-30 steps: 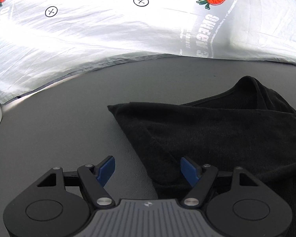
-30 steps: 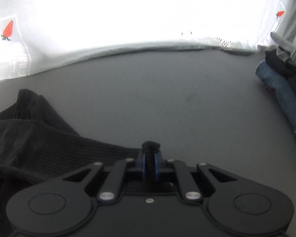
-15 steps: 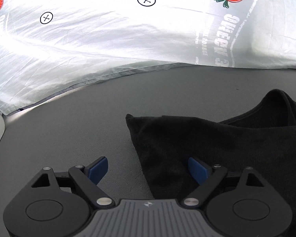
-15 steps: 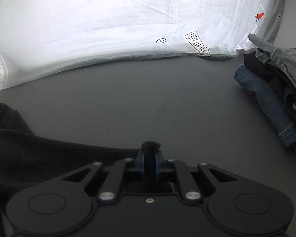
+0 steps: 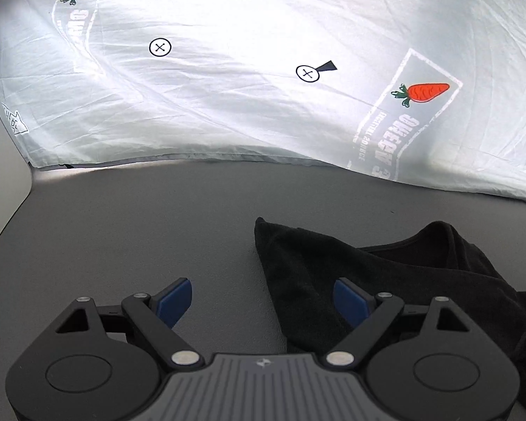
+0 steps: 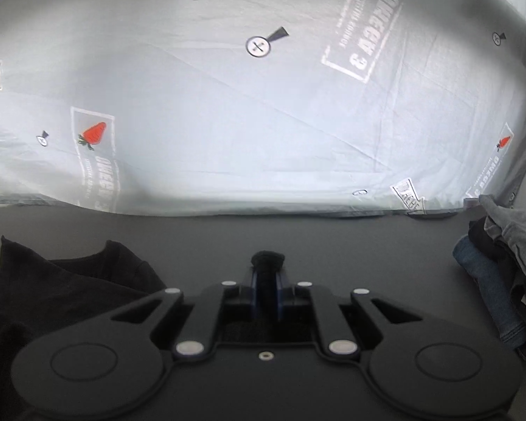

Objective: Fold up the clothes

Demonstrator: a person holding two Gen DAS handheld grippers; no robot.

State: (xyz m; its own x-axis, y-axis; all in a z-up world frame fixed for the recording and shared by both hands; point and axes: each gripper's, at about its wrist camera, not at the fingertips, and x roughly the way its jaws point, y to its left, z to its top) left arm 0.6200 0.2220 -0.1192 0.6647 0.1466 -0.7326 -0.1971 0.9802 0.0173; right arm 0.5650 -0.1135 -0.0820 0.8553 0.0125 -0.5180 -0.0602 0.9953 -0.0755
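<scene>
The black ribbed knit garment (image 5: 385,280) had been lifted by the right gripper (image 6: 267,273) – clamped on its edge – while the left gripper (image 5: 263,301), beside the garment's corner, was held wide and empty – a fold apparently begun.

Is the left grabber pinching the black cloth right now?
No. The left gripper is open, its blue fingertips spread wide apart above the black cloth without closing on it.
</scene>
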